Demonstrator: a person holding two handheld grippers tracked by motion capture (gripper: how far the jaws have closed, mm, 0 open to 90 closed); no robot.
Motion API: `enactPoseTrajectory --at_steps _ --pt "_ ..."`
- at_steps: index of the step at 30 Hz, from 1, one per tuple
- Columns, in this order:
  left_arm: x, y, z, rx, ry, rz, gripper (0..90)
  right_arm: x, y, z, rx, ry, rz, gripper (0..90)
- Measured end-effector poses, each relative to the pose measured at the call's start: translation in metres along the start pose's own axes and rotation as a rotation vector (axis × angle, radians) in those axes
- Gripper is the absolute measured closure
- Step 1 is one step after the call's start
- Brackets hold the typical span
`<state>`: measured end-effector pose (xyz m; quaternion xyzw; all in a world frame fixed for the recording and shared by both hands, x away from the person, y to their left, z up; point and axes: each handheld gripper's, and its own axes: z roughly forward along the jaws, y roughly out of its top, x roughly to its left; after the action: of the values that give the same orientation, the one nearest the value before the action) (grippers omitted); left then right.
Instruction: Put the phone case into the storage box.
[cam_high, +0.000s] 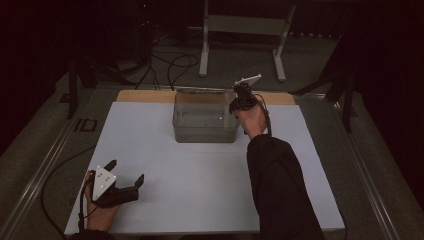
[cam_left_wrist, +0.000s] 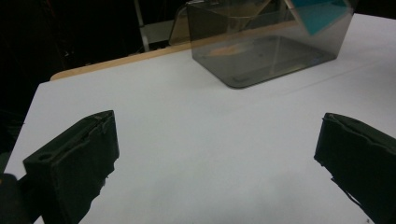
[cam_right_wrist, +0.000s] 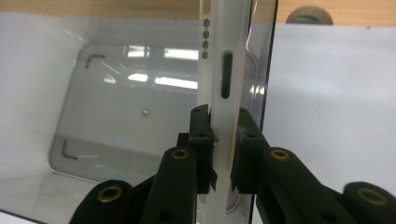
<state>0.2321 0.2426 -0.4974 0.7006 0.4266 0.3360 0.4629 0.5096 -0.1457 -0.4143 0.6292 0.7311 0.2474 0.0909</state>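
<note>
the right gripper (cam_right_wrist: 223, 154) is clamped on a thin white phone (cam_right_wrist: 223, 70), edge-on above the clear bin's (cam_high: 205, 131) right wall. it should go inward, then down. the left gripper (cam_high: 125, 175) rests wide open and empty, well apart.

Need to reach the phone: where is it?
In the right gripper view, the white phone stands edge-on, clamped in the right claw, at the clear box's right wall.

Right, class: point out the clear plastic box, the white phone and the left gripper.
clear plastic box (cam_high: 204, 131): high view, near wall.
white phone (cam_right_wrist: 224, 70): right gripper view, its side edge with the slot.
left gripper (cam_high: 126, 171): high view, gap between its fingertips.
</note>
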Motion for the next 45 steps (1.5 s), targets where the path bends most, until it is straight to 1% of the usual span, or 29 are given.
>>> enactPoseTrajectory --at_steps 1,5,7,14,19,23,32,35,40,45 --pt "0.0 0.0 0.0 0.0 0.0 0.0 0.7 0.0 0.0 0.0 0.0 0.0 0.0 81.8" --pt "0.0 0.0 0.0 0.001 0.002 -0.002 0.7 -0.001 0.001 0.006 0.033 -0.016 0.007 81.7" --pt "0.0 0.0 0.0 0.001 0.002 -0.004 0.7 -0.001 0.0 0.009 0.045 -0.026 0.001 81.7" --pt "0.001 0.0 -0.001 -0.003 0.003 -0.005 0.8 0.0 0.001 0.009 0.059 -0.027 0.0 81.7" --pt "0.0 0.0 0.0 0.0 0.001 -0.001 0.7 0.004 -0.002 0.009 0.057 -0.024 -0.022 81.6" --pt "0.0 0.0 -0.001 0.0 0.002 -0.002 0.8 0.008 -0.002 0.01 0.054 -0.032 -0.043 81.5" --pt "0.001 -0.001 0.0 0.0 0.002 -0.003 0.8 0.01 -0.004 0.014 0.051 -0.042 -0.036 81.3" --pt "0.001 -0.001 0.0 0.0 0.001 -0.004 0.7 0.01 -0.004 0.016 0.045 -0.047 -0.021 81.2" --pt "0.0 -0.001 0.0 0.0 0.001 -0.003 0.8 0.009 -0.005 0.019 0.055 -0.062 -0.035 81.1" --pt "0.0 -0.001 0.0 0.001 0.0 -0.003 0.8 0.008 -0.005 0.021 0.056 -0.069 -0.024 81.0"
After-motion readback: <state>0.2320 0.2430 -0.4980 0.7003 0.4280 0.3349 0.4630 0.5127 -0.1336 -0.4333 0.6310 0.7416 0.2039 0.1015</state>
